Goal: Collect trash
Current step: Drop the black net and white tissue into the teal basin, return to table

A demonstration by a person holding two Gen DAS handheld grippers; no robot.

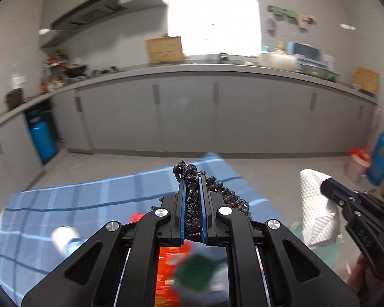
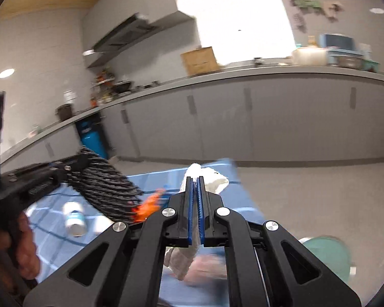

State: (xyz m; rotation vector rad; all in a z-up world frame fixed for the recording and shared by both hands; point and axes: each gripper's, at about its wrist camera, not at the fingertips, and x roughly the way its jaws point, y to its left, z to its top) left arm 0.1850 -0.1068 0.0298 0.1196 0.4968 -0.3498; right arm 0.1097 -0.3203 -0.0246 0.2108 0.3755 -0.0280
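My left gripper is shut on a black knobbly net and holds it above the blue checked cloth. The net also shows in the right wrist view, hanging from the left gripper. My right gripper is shut on a white dimpled paper towel, which hangs below the jaws. The towel shows at the right of the left wrist view. A small white bottle and an orange wrapper lie on the cloth.
A teal bin stands low at the right, below the right gripper. Grey kitchen cabinets run behind under a worktop. Blue gas cylinders stand at left and right. A green-topped object lies blurred under the left gripper.
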